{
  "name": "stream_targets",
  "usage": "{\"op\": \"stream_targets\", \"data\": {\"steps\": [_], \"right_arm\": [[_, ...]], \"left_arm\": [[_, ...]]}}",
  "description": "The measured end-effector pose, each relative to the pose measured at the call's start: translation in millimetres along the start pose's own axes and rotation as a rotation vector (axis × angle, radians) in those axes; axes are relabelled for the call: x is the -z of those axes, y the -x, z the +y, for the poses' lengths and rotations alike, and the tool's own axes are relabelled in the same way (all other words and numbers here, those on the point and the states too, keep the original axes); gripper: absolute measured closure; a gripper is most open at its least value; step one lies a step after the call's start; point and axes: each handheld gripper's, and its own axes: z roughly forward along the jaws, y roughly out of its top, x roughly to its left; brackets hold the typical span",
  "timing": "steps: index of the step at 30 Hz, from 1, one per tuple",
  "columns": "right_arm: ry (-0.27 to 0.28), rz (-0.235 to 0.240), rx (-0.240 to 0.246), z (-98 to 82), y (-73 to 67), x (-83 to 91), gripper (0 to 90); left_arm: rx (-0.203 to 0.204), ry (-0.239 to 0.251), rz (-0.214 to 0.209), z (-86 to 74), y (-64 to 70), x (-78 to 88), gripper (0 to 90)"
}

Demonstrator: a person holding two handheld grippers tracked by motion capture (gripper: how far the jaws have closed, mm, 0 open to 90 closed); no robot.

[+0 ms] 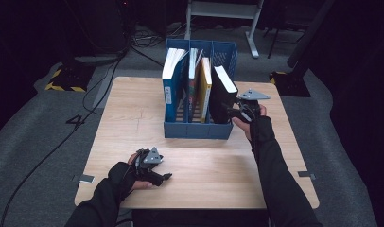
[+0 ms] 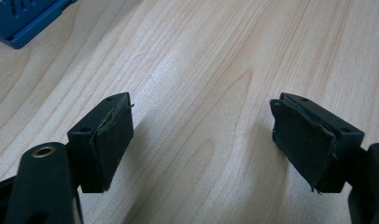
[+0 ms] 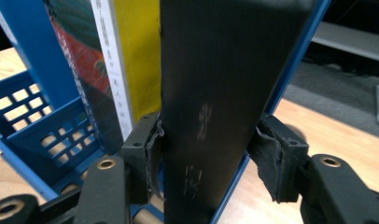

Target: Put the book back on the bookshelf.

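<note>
A blue slotted file rack stands on the wooden table and holds several upright books. The black book leans in the rightmost slot. My right gripper reaches it from the right, level with its spine. In the right gripper view both pads press on the black book's spine, with a yellow book just beside it. A blue book stands in the left slot. My left gripper rests near the table's front edge, jaws wide open over bare wood, holding nothing.
The rack's corner lies far left of my left gripper. Beyond the table stand a white desk frame and a yellow-and-black striped base. Cables run over the grey carpet at the left.
</note>
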Motion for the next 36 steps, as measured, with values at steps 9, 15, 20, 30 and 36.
{"op": "stream_targets", "data": {"steps": [9, 15, 20, 30, 36], "right_arm": [[-0.017, -0.009, -0.008, -0.9, -6.8, -9.1, 46.9], [-0.024, -0.059, -0.048, 6.3, -11.2, -22.7, 47.0], [-0.031, -0.096, -0.05, 11.1, -14.8, -31.3, 47.0], [-0.061, -0.146, -0.063, 21.9, -14.5, -47.6, 46.8], [-0.073, -0.149, -0.064, 22.7, -14.1, -49.6, 46.2]], "left_arm": [[-0.002, -0.002, 0.0, 0.1, -0.2, 0.1, 20.8], [-0.002, -0.002, 0.0, 0.1, -0.2, 0.1, 20.8], [-0.001, -0.002, 0.0, 0.1, -0.2, 0.1, 20.8], [-0.002, -0.003, -0.001, 0.2, -0.3, 0.0, 20.7], [-0.002, -0.002, 0.0, 0.1, -0.2, 0.0, 20.7]]}}
